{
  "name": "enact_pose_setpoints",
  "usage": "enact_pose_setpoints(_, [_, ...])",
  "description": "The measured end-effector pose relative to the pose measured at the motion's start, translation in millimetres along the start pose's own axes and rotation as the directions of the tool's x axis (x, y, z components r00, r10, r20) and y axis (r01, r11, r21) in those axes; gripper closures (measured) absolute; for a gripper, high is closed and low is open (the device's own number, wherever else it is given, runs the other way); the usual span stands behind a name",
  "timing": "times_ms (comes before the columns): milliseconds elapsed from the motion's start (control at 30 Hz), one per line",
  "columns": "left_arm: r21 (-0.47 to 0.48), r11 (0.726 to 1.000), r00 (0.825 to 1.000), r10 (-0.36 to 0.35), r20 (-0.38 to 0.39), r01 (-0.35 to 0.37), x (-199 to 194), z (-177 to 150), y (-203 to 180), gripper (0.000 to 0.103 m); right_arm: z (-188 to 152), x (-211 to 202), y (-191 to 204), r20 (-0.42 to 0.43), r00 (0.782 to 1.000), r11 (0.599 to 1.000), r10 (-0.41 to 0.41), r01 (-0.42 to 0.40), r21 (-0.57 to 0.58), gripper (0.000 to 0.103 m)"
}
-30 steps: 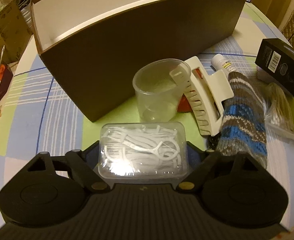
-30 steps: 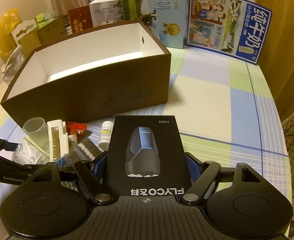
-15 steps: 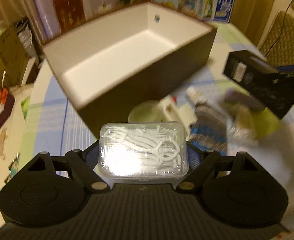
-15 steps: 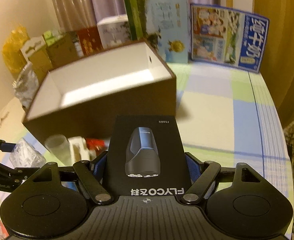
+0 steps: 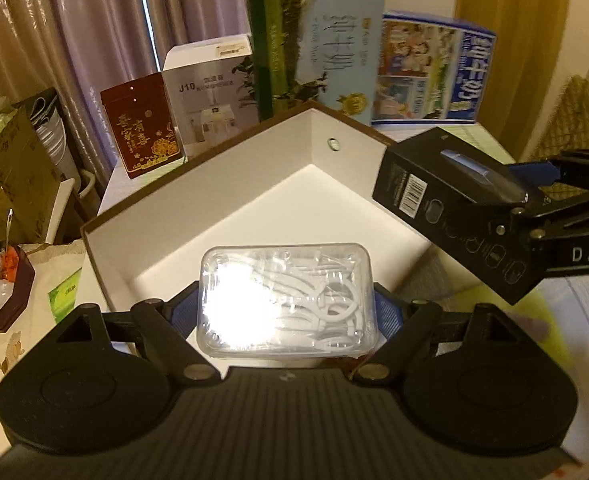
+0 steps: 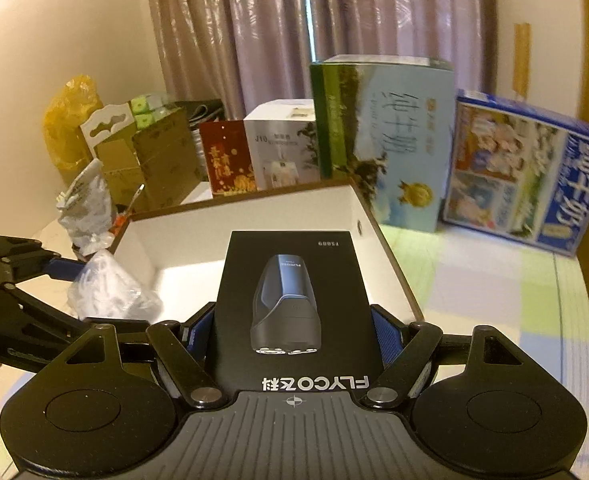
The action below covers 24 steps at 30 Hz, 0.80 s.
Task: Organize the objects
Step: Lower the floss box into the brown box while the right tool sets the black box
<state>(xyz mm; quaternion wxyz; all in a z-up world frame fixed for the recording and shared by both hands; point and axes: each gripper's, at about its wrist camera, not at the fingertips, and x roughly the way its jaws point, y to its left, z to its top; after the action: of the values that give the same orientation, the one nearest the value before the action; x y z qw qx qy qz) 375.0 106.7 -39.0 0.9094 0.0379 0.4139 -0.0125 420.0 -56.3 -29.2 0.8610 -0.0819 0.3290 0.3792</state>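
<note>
The left gripper (image 5: 286, 300) pinches a clear plastic case of floss picks (image 5: 286, 298) between its two fingers. The case is a rounded rectangle, glossy, with a strong glare on its left part, and the white picks lie in a tangle inside. Beyond the fingertips stands the open storage box (image 5: 254, 184), brown outside and smooth matte white inside; the case is held above its near edge. Only the left wrist view shows the small round hole in the box's far wall and the barcode on the end of the shaver box (image 5: 454, 208), which comes in from the right, held by the right gripper (image 5: 534, 216) over the right side of the storage box.

The right wrist view shows what the left one does not: the top face of the shaver box, matte black cardboard with a picture of a dark shaver and the word FLYCO. The right gripper's fingers press on its two long sides. To the left of these fingers the left gripper appears with the case, which looks crumpled and cloudy here. Ahead of the fingertips is the white inside of the storage box. Behind it stand printed cartons (image 6: 386, 140) and pleated curtains (image 6: 294, 20).
</note>
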Motion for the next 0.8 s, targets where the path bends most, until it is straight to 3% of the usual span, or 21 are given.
enact_pose_setpoints(200, [-0.030,0.999,0.998,0.014,-0.056,-0.015,49.1,17.6,20.3,0.020,24.9,57.3,-10.8,-0.057,0.998,0.999,0.007,-0.005,0.034,0.027])
enact_pose_setpoints(567, [-0.047,0.999,0.986,0.002,-0.167,-0.010,114.3,22.5,36.8,0.020,24.0,140.4,-22.6,-0.190,0.979,0.996,-0.073,0.063,-0.057,0.027])
enact_pose_setpoints(800, [-0.065,0.998,0.982,-0.016,-0.187,0.004,131.3,26.5,40.1,0.020,26.6,158.8,-25.4,-0.163,0.984,0.996,-0.079,0.070,-0.057,0.027])
